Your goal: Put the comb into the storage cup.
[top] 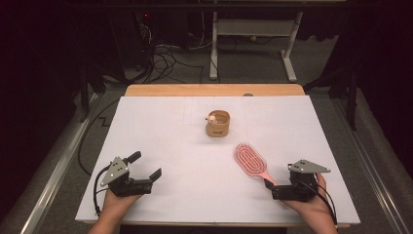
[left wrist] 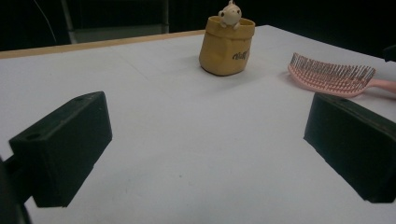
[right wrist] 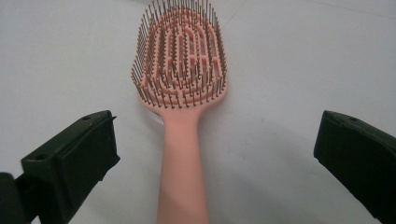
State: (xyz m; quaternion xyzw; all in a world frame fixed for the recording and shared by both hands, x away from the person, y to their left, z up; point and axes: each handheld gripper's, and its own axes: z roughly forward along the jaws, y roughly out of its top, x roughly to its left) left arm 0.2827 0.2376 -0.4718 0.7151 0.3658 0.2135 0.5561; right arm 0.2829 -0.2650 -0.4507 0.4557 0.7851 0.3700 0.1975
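Lying between open right tool [right wrist: 210, 154] jaws; hairbrush [right wrist: 182, 93].

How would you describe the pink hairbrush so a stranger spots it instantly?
On the white table, look at the near right part, just ahead of the right gripper. The pink plastic hairbrush lies flat, bristles up, unlike the upright tan pouch farther back.

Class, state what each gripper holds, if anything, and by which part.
Nothing is held. The right gripper stands open astride the pink plastic hairbrush's handle; the left gripper is open over bare table.
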